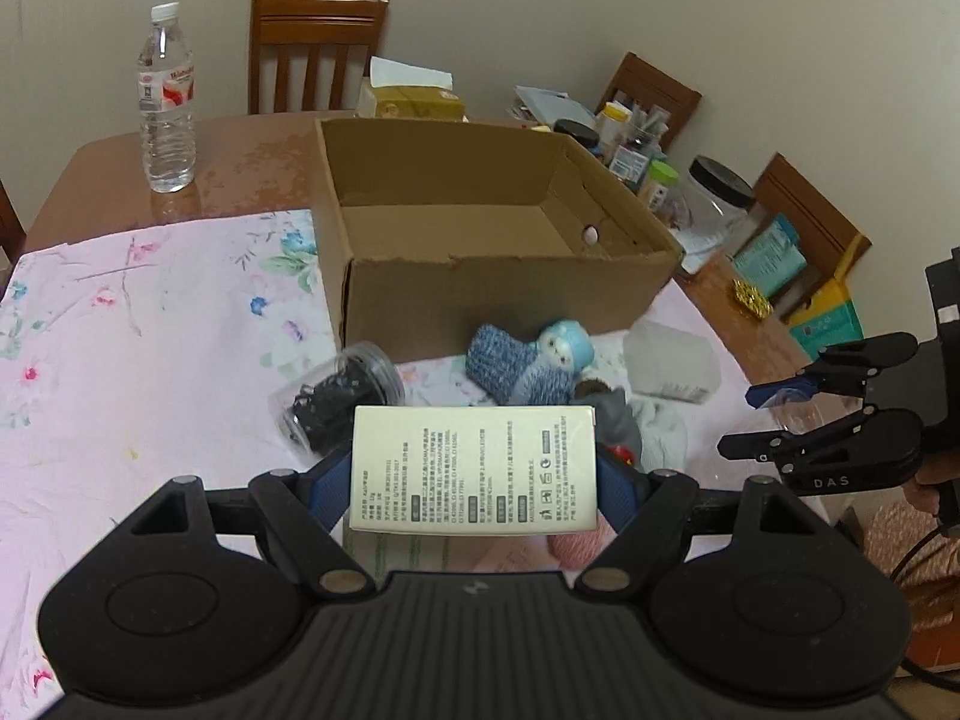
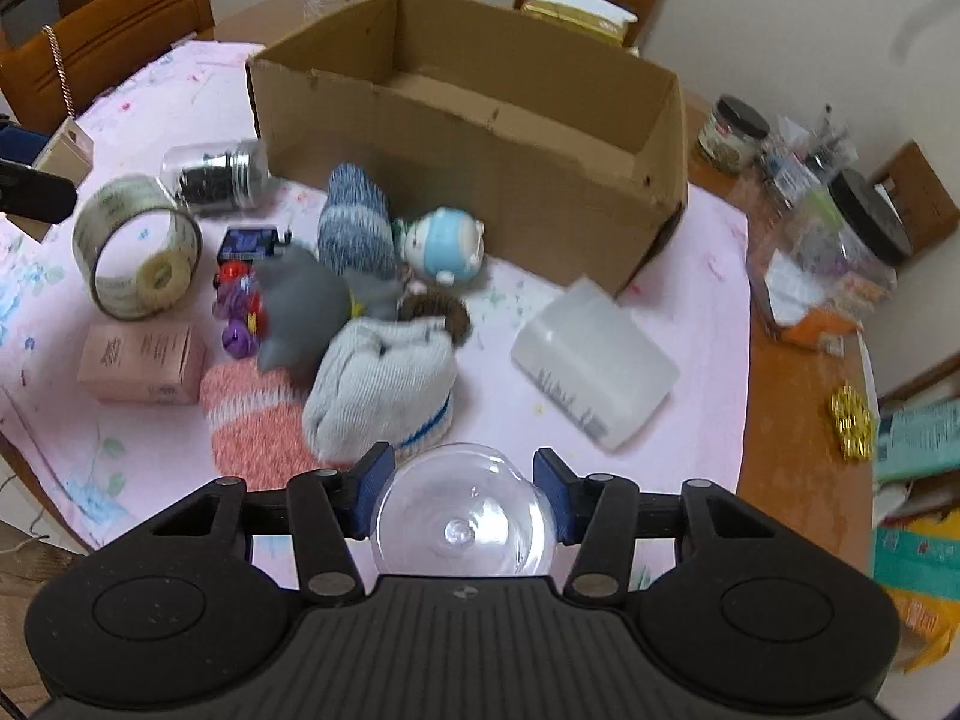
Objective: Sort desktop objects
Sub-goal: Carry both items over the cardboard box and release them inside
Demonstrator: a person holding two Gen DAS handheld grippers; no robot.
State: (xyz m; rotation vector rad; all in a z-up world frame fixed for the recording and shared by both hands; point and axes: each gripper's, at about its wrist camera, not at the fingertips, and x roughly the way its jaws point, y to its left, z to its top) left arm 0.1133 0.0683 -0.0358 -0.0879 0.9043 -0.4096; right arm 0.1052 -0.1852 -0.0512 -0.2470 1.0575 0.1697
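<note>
My left gripper (image 1: 474,483) is shut on a cream printed carton (image 1: 474,468), held above the pink floral cloth (image 1: 150,330). My right gripper (image 2: 465,495) is shut on a clear glass (image 2: 465,510), its blue pads (image 2: 375,489) against the bowl's sides; the right gripper (image 1: 741,420) also shows at the right of the left wrist view. Behind stands an open, nearly empty cardboard box (image 1: 510,300) (image 2: 450,180). In front of it lie a jar of black bits (image 2: 216,174), a blue-hatted doll (image 2: 447,243), rolled socks (image 2: 384,396), a tape roll (image 2: 135,246) and a pink carton (image 2: 144,363).
A translucent white tub (image 2: 594,360) lies on its side right of the pile. A water bottle (image 1: 167,102) stands at the far left of the table. Jars and papers (image 2: 828,228) crowd the table's right edge. Wooden chairs (image 1: 318,54) ring the table.
</note>
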